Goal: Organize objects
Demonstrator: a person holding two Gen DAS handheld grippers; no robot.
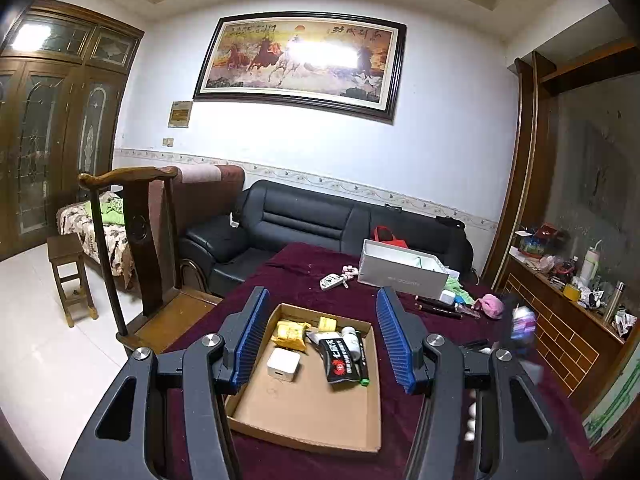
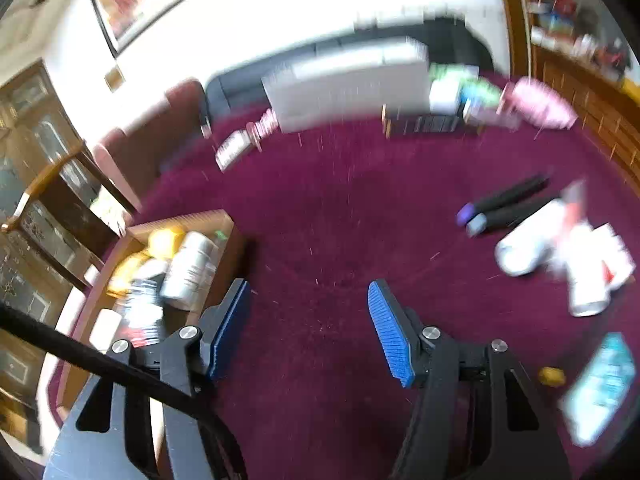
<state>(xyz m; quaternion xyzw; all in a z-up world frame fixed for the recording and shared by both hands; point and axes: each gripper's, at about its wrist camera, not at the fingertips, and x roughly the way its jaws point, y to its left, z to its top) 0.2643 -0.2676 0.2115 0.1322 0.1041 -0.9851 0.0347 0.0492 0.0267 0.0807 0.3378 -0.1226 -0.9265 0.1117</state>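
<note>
Matt cardboard tray (image 1: 312, 412) on plush maroon cloth (image 1: 304, 276)

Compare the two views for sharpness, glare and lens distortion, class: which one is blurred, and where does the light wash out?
Left wrist view: sharp, though glare whitens the middle of the framed horse painting and the fisheye bends the walls. Right wrist view: smeared by motion, so the white box and the bottles in the cardboard tray streak, and the wall washes out.
</note>
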